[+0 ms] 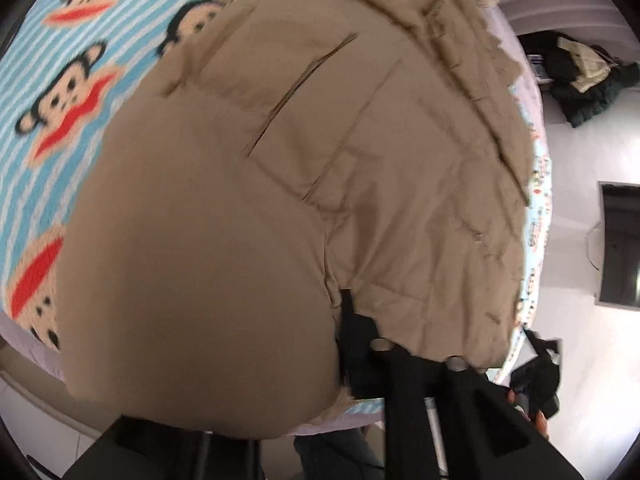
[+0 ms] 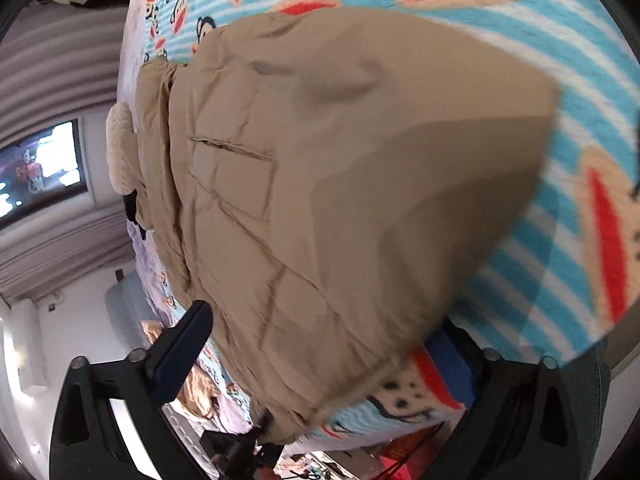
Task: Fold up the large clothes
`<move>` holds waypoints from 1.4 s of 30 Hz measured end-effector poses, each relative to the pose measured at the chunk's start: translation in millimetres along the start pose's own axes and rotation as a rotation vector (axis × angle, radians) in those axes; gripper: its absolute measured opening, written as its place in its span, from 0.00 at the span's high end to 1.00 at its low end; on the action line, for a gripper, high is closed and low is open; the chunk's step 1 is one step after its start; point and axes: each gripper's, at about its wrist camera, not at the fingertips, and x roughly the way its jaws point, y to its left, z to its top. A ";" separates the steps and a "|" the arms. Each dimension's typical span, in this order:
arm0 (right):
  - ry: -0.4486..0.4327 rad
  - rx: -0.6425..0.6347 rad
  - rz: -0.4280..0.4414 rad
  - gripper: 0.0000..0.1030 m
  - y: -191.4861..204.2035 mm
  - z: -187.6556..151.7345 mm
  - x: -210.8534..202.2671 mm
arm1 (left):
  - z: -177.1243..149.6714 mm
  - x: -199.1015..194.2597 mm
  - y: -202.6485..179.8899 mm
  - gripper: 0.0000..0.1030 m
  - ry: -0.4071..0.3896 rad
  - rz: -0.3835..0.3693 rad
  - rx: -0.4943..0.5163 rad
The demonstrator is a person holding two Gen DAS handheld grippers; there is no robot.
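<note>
1. Your left tongs (image 1: 348, 320) are clamped on the hem of the tan padded jacket (image 1: 320, 160).
2. Your right tongs (image 2: 320, 344) stand wide, jacket between them, unpinched.
3. The jacket lies on the bed's monkey-print blanket (image 1: 52, 100); no readable label shows.

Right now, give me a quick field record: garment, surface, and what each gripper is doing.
garment: tan padded jacket, spread out, slit pocket facing up
surface: striped monkey-print blanket on a bed
left gripper: shut on the jacket's near edge
right gripper: jaws wide, jacket's edge between the fingers, pads not pressing on it
fold status: not yet folded over
</note>
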 end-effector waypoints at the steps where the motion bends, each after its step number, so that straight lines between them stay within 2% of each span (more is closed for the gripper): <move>1: 0.007 0.011 0.004 0.42 1.6 -0.3 3.0 | 1.5 -5.5 -2.9 0.89 -0.009 -0.007 0.015; 2: 0.015 0.015 -0.012 0.87 1.8 0.0 4.5 | 3.3 -14.0 -7.3 0.89 -0.022 -0.019 0.033; 3: 0.017 0.014 -0.029 0.92 2.3 -0.7 4.9 | 4.8 -22.0 -11.5 0.89 -0.035 -0.030 0.048; 7: -0.005 -0.082 -0.009 0.93 25.5 -5.4 -8.6 | 14.4 -56.7 -34.9 0.89 -0.100 -0.062 0.122; 10: -0.002 -0.205 -0.006 0.93 60.1 -2.2 -18.9 | 28.7 -77.3 -60.3 0.89 -0.143 -0.051 0.197; 13: -0.018 -0.374 -0.038 0.93 116.9 6.9 -27.1 | 50.3 -99.3 -87.4 0.89 -0.205 -0.041 0.246; 16: -0.050 -0.545 -0.108 0.93 177.2 15.4 -27.7 | 81.0 -120.4 -120.5 0.89 -0.262 -0.040 0.291; 19: -0.074 -0.668 -0.112 0.93 235.5 26.4 -25.3 | 124.2 -133.7 -162.9 0.89 -0.314 0.012 0.372; 23: -0.076 -0.850 -0.135 0.93 323.7 55.5 -4.2 | 184.5 -132.2 -202.6 0.89 -0.365 0.080 0.406; 26: -0.054 -0.888 -0.171 0.93 369.8 84.3 32.4 | 222.1 -111.1 -219.2 0.89 -0.387 0.184 0.417; 30: -0.008 -0.854 -0.209 0.93 394.0 125.9 84.3 | 265.1 -74.3 -214.5 0.89 -0.374 0.245 0.350; 33: 0.014 -0.797 -0.230 0.93 388.7 147.7 118.2 | 295.3 -36.5 -199.6 0.89 -0.349 0.277 0.301; 37: 0.023 -0.723 -0.243 0.93 373.3 175.8 155.8 | 322.2 4.1 -191.4 0.88 -0.316 0.317 0.309; 41: 0.038 -0.631 -0.220 0.86 358.4 194.3 174.5 | 333.6 17.5 -191.4 0.88 -0.303 0.332 0.316; 42: 0.038 -0.635 -0.214 0.84 360.0 193.3 172.8 | 332.0 14.9 -191.5 0.83 -0.307 0.325 0.323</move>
